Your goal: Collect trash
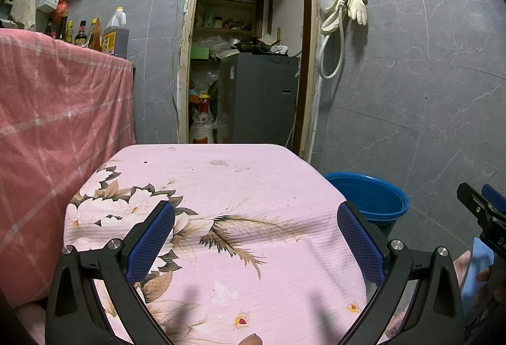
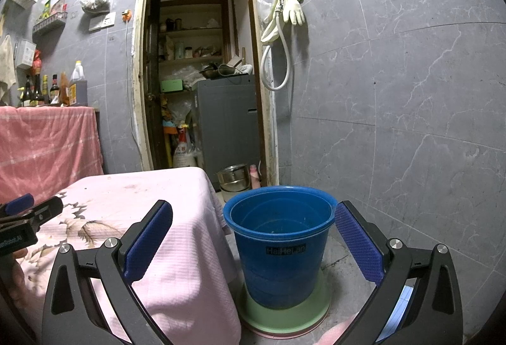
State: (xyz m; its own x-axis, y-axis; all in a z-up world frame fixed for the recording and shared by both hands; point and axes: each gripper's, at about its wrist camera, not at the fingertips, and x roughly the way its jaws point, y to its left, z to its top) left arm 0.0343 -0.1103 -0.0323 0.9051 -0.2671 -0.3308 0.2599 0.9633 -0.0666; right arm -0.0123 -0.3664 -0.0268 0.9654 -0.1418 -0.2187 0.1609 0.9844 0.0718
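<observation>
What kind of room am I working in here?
Likely a home kitchen or utility corner: sauce and oil bottles on a covered counter, rubber gloves on the tiled wall, a pantry doorway with shelves.

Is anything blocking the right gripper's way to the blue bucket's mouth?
Nothing visible does. The right gripper is open and empty, the blue bucket stands uncovered straight ahead, and the pink cloth-covered table sits off to its left.

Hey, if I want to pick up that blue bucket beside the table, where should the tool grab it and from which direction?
Probably the rim of the blue bucket, from above. It stands upright and open, and its body looks too wide for the open right tool, while the thin lip could fit between the fingers, one inside and one outside. The near edge is the most reachable. No handle is visible.
</observation>
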